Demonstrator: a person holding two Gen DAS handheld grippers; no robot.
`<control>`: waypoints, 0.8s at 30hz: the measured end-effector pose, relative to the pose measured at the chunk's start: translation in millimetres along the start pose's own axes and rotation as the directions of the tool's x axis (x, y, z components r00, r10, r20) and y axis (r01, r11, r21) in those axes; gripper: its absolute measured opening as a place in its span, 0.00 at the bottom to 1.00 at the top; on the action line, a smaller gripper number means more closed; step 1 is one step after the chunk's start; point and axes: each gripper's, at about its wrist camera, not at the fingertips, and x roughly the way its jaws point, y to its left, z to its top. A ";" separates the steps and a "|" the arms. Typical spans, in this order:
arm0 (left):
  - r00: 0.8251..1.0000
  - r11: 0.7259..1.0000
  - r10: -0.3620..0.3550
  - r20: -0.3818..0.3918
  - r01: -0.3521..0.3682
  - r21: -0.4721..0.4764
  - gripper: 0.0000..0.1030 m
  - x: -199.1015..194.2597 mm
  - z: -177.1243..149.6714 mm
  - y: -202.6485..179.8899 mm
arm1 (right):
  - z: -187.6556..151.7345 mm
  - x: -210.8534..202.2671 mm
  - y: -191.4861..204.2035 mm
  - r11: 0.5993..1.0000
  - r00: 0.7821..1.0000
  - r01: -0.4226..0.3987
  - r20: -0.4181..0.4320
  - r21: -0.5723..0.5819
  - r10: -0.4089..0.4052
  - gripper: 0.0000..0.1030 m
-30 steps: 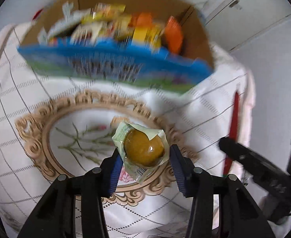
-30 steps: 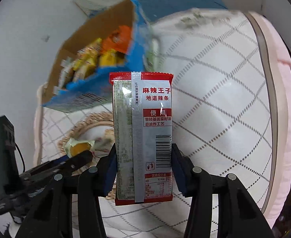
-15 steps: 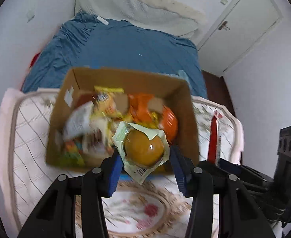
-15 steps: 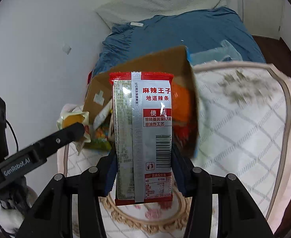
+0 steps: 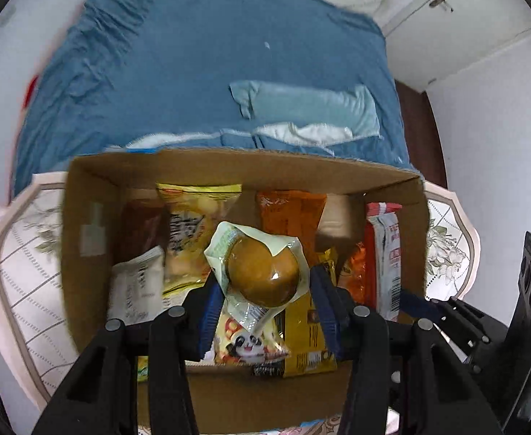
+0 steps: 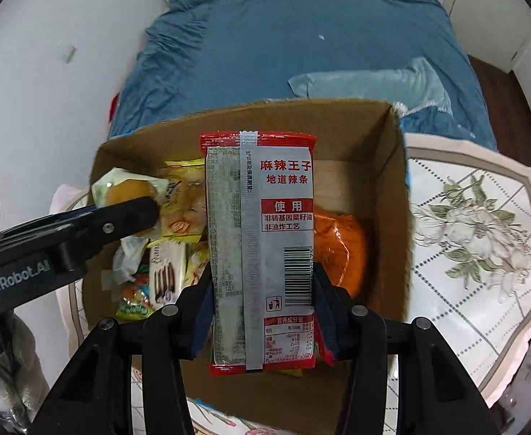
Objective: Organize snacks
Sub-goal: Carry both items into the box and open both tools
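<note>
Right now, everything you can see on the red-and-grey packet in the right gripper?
The red-and-grey packet is a flat, glossy plastic pouch: red crimped ends, grey back panel with a vertical centre seam, red Chinese lettering, a barcode and a nutrition table. It stands upright, sealed and uncrumpled, pinched at its lower side edges by the right gripper, whose blue-padded jaws are shut on it. It hangs above the open cardboard box of snacks, touching nothing else visible.
</note>
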 end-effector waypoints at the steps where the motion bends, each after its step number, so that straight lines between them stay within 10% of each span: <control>1: 1.000 1.000 -0.008 -0.022 0.008 0.001 0.43 7.1 2.7 -0.1 | 2.4 4.8 -1.4 1.000 1.000 -0.004 -0.009 0.009 0.004 0.50; 8: 0.989 1.000 0.007 -0.147 -0.007 -0.003 0.49 48.6 15.4 2.0 | 21.3 34.5 -13.3 0.998 0.998 0.002 -0.070 0.067 0.003 0.54; 13: 0.986 1.000 0.029 -0.164 -0.030 -0.004 0.59 57.6 11.8 4.2 | 24.8 38.3 -8.1 0.996 0.992 0.090 -0.093 0.018 -0.088 0.97; 17: 0.990 0.999 0.036 -0.140 -0.038 -0.009 0.63 50.9 9.2 5.7 | 22.9 32.8 -12.0 0.995 0.993 0.092 -0.082 0.029 -0.090 0.97; 19: 0.991 0.999 0.040 -0.131 -0.041 -0.004 0.85 45.8 7.2 4.5 | 21.4 30.5 -14.3 0.995 0.993 0.091 -0.077 0.033 -0.089 0.97; 24: 0.991 0.997 0.075 -0.114 -0.075 0.004 0.86 33.9 0.4 3.1 | 9.3 20.5 -15.3 0.995 0.993 0.094 -0.067 0.024 -0.092 0.97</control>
